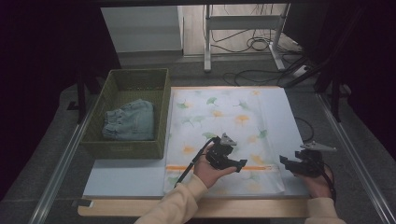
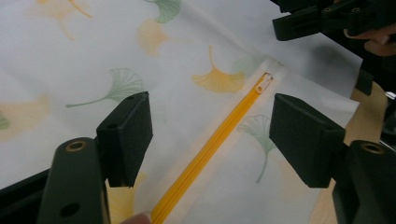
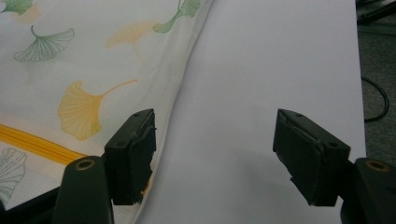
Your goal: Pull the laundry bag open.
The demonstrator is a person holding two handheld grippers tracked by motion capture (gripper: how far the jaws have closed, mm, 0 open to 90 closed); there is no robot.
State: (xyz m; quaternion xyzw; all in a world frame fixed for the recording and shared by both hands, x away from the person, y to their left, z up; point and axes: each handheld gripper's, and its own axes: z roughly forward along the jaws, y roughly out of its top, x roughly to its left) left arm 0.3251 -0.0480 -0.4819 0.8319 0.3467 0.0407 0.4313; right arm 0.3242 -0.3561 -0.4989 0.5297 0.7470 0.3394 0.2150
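A white cloth cover (image 1: 224, 116) printed with yellow and green ginkgo leaves lies flat on the table. An orange zipper (image 1: 259, 167) runs across it near the front edge. My left gripper (image 1: 232, 157) hovers over the zipper, open. In the left gripper view its jaws straddle the zipper (image 2: 205, 154), whose white pull (image 2: 264, 83) lies ahead near the cover's corner. My right gripper (image 1: 286, 162) is open at the cover's right edge, its jaws pointing left. In the right gripper view it (image 3: 215, 135) stands over the bare white mat (image 3: 261, 70), its left jaw above the cover's edge (image 3: 173, 93).
A green woven basket (image 1: 123, 149) stands at the left of the table with a folded denim garment (image 1: 130, 121) inside. A white mat (image 1: 126, 179) lies under the cover. Beyond the table are a metal stand (image 1: 208, 42) and cables on the floor.
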